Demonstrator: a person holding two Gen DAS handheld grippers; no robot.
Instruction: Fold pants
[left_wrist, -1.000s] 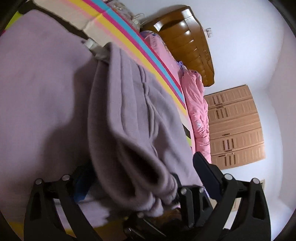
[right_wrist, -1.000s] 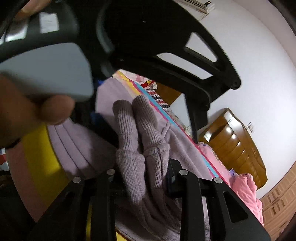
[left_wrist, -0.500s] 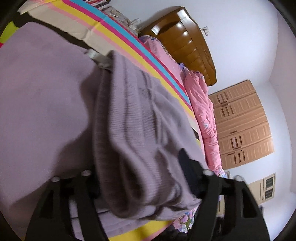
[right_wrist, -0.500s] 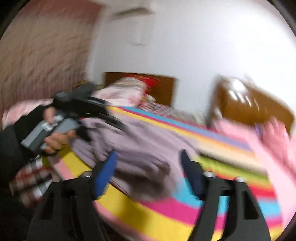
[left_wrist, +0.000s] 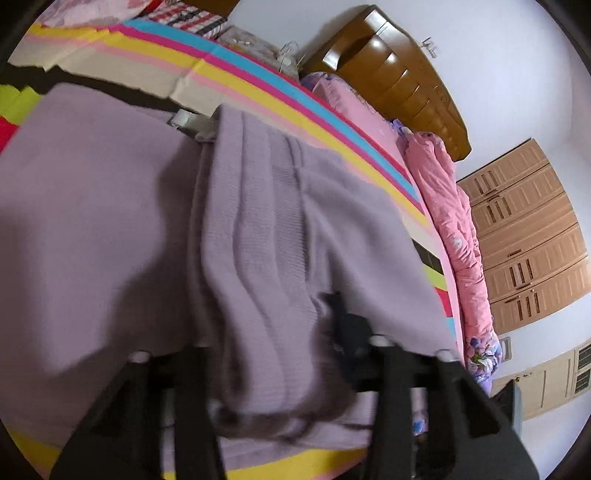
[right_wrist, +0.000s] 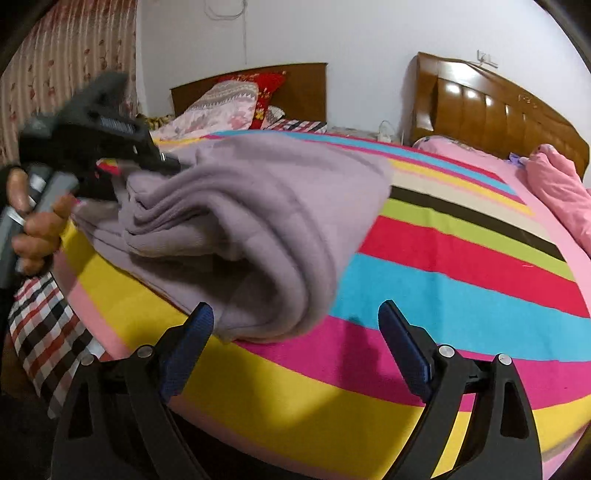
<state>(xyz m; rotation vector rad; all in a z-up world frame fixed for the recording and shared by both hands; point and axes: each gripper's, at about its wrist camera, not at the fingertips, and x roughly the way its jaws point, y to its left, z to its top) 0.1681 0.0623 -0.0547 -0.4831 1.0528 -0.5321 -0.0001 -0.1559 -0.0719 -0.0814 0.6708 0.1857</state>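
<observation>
Item: pants, lilac knit, lying in a bunched multi-layer fold on a striped bed cover, near its front edge; in the right wrist view the stack fills the picture from 9 to 12 o'clock of centre.

Handling, as judged: soft, limp and light, thick enough to hold a rounded fold but quick to sag and slide layer over layer (the ribbed cuffs look the firmest part). Best taken at a folded edge or the cuffs, pinching every layer together rather than the top one alone.

Left gripper: jaws closing around the bundled cuff end, cloth between them; in its own view the pads appear to press on the fabric at 6 o'clock.

Right gripper: jaws spread wide and holding nothing, hovering just beside the rounded fold, which lies toward its left jaw.

Also present: person's hand on the left tool; pink quilt; wooden headboard.
</observation>
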